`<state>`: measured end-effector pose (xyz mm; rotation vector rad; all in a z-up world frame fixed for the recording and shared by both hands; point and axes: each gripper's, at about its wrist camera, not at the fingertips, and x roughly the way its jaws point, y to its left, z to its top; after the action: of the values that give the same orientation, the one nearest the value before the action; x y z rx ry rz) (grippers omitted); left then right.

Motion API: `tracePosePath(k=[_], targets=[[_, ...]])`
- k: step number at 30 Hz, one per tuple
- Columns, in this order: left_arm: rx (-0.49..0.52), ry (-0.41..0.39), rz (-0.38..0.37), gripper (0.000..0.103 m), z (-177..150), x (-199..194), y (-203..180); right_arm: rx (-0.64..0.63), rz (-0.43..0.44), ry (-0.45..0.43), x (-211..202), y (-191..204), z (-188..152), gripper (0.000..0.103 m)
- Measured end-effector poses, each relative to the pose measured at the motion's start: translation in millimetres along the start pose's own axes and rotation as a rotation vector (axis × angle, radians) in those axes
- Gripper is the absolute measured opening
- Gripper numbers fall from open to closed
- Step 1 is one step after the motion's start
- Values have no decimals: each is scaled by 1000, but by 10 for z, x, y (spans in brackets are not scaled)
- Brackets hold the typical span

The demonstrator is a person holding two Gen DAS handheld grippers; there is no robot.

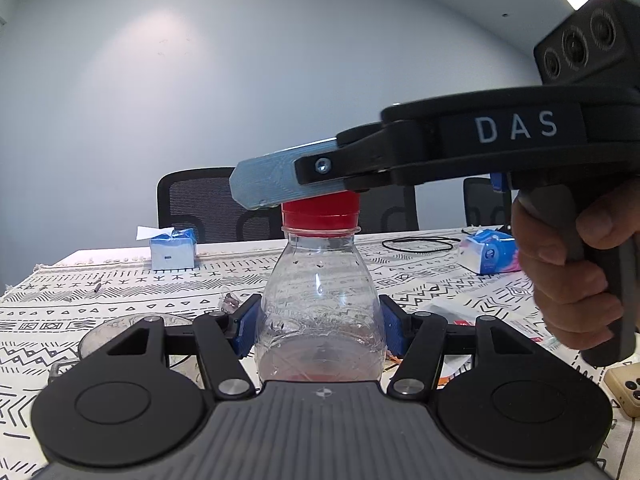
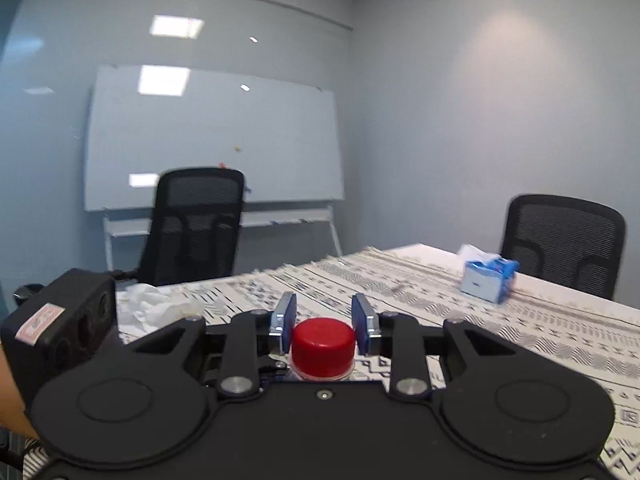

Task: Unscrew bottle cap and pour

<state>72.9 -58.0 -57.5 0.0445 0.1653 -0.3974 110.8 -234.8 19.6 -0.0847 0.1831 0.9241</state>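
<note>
A clear plastic bottle [image 1: 318, 300] with a red cap [image 1: 320, 212] stands upright on the patterned tablecloth. My left gripper [image 1: 318, 330] is shut on the bottle's body, its blue pads pressed on both sides. My right gripper [image 2: 323, 322] comes in from the right at cap height. In the right wrist view the red cap [image 2: 323, 346] sits between its blue pads, which stand close to the cap's sides with thin gaps showing. In the left wrist view one light-blue finger [image 1: 266, 182] lies across the cap's top edge.
A blue tissue box [image 1: 173, 250] stands at the far left of the table and a blue-and-pink tissue pack [image 1: 490, 250] at the right. A glass dish [image 1: 120, 330] lies near left. A black cable loop [image 1: 418, 244], a phone [image 1: 628, 390] and crumpled tissue [image 2: 156, 306] also lie around. Chairs stand behind the table.
</note>
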Motion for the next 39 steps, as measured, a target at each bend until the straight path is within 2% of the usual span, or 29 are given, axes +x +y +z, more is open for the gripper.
tracePosePath(k=[2,3,4,6,7,9,15,20,22,24,26,29,32,34,35,39], targets=[[-5,0,1,58,2,3,4,36,-53,15,17,41,29,45],[-6,-1,1,58,-2,3,6,39,-108,25,35,101,50,49],[-6,-3,1,58,-5,3,6,42,-158,32,51,171,66,49],[1,-5,4,58,-8,1,-13,46,-203,34,78,255,64,49],[3,-6,6,58,-8,0,-20,44,-222,30,92,305,54,48],[3,-6,9,58,-8,1,-20,19,-243,33,126,346,19,33],[-1,-5,7,58,-2,-8,-11,-10,-187,21,142,276,-24,33],[-11,-1,-27,57,4,-28,42,8,-56,7,115,84,-46,33],[-7,-3,-35,58,2,-24,47,55,1,-7,104,-40,-71,33],[-4,-4,-32,58,-2,-22,35,75,7,-8,97,-65,-67,34],[-8,-4,-30,58,-5,-23,40,75,-29,10,103,-12,-46,36],[-13,-5,-28,58,-11,-24,40,8,-183,49,161,249,-7,46],[-2,-8,-23,58,-16,-25,15,-25,-271,57,205,420,-20,46],[10,-11,-19,58,-20,-38,-12,-42,-324,44,237,501,-53,42],[12,-11,-17,58,-18,-36,-14,-34,-330,39,245,499,-64,35],[4,-9,-17,57,-12,-39,3,-19,-317,25,249,456,-89,34]])
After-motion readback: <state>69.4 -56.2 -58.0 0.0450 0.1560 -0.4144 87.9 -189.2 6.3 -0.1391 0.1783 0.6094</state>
